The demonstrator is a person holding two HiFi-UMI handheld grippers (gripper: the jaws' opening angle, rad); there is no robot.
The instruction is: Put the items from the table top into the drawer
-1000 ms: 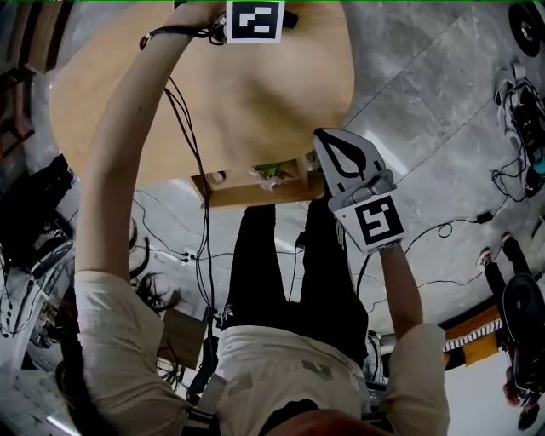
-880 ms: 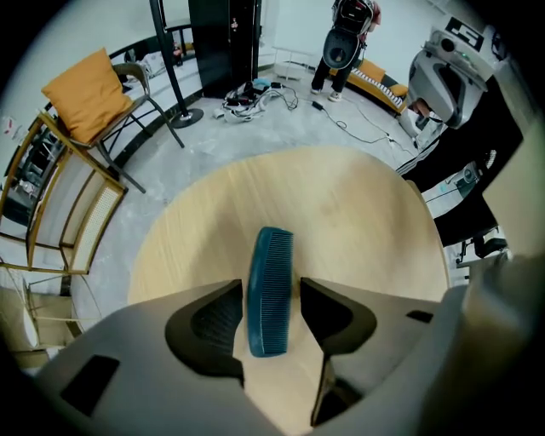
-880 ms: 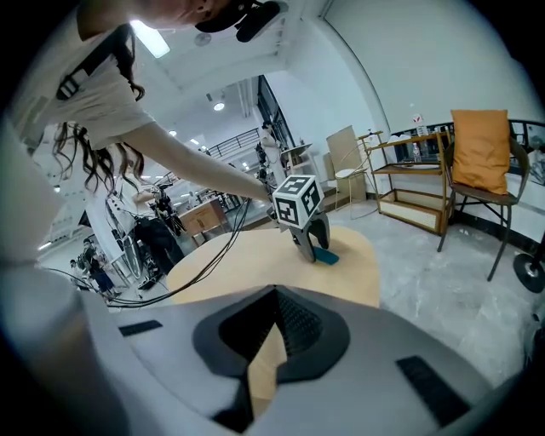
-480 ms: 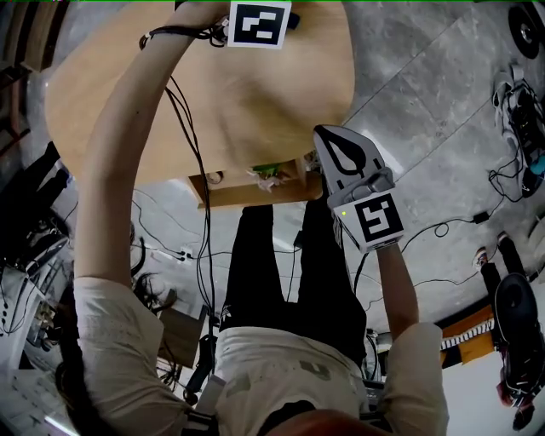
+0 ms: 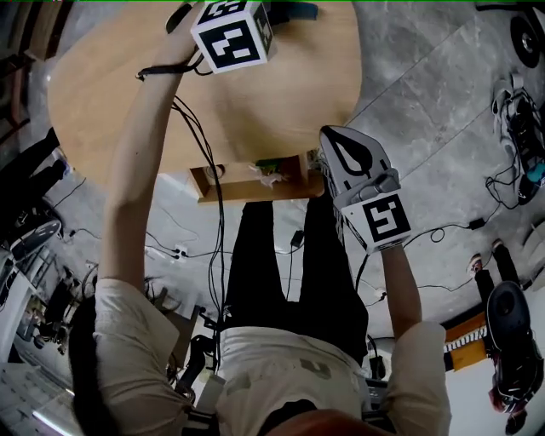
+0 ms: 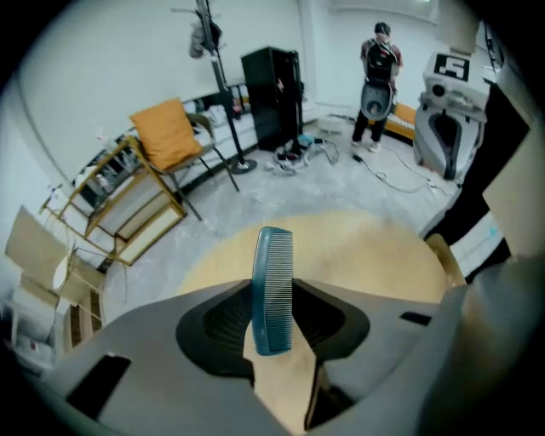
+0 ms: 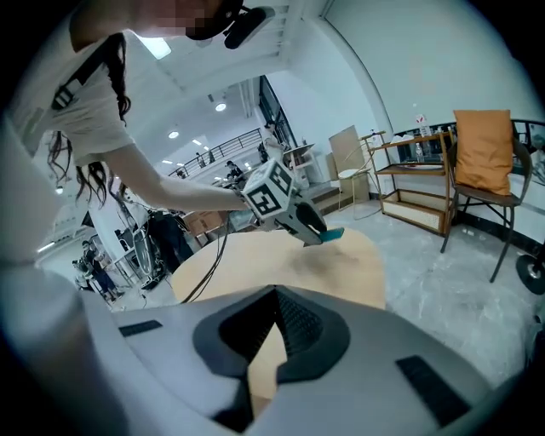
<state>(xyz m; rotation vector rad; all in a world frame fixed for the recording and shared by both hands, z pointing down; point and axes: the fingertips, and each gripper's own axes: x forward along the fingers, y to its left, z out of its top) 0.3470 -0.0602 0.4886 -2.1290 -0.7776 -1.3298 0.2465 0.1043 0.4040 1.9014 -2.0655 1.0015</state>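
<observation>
A blue-green comb [image 6: 274, 264] stands on edge between the pads of my left gripper [image 6: 272, 319], which is shut on it above the round wooden table [image 6: 375, 255]. From the head view, that gripper [image 5: 285, 10] is at the table's far side, with the comb [image 5: 300, 10] poking out to the right. The right gripper view shows the comb [image 7: 334, 232] lifted off the tabletop [image 7: 341, 264]. My right gripper [image 5: 328, 134] is shut and empty, next to the right end of the open drawer [image 5: 255, 189] at the near edge.
The drawer holds a green item [image 5: 270, 166] and a small round thing [image 5: 213, 173]. Cables [image 5: 209, 153] trail from the left hand over the table. A chair with an orange cushion [image 6: 166, 132], a black cabinet [image 6: 272, 94] and a standing person [image 6: 377, 81] are beyond the table.
My left gripper has risen off the tabletop with the comb and tilted, its marker cube now turned toward the camera. The right gripper has stayed by the drawer.
</observation>
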